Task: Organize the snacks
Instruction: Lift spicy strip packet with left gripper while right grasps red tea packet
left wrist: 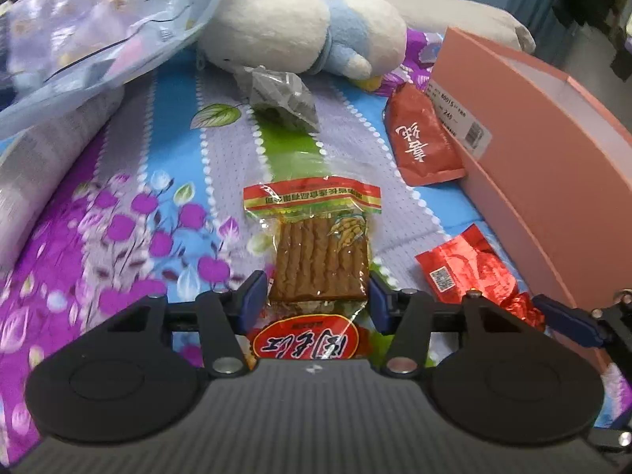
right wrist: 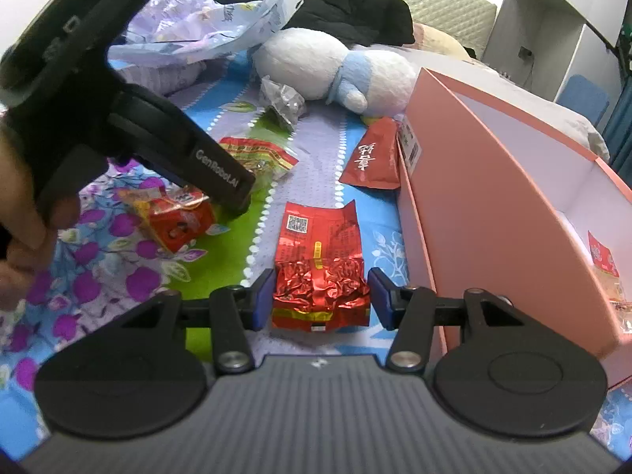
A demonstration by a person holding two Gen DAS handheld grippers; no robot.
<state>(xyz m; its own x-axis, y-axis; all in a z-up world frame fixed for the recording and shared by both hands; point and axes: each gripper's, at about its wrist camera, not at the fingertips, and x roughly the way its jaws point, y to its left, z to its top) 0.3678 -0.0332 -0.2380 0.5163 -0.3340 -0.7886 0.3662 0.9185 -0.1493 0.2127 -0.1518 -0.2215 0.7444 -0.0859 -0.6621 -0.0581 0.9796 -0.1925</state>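
Note:
A clear pack of brown snack sticks (left wrist: 320, 264) lies on the flowered bedsheet, and my left gripper (left wrist: 318, 296) has its blue pads against the pack's two sides. The right wrist view shows the same pack (right wrist: 256, 154) under the left gripper's black body (right wrist: 189, 158), which a hand (right wrist: 27, 217) holds. My right gripper (right wrist: 320, 296) is shut on the crumpled end of a red foil pack (right wrist: 318, 260), also visible as the red foil pack (left wrist: 466, 272) beside the left gripper. A pink box (right wrist: 493, 181) stands open to the right with a snack packet (right wrist: 602, 254) inside.
A red pouch (left wrist: 422, 138) leans against the pink box (left wrist: 533, 150). A grey clear bag (left wrist: 284, 98) lies before a white and blue plush toy (left wrist: 296, 31). A large pale blue plastic bag (left wrist: 98, 35) and folded bedding fill the far left.

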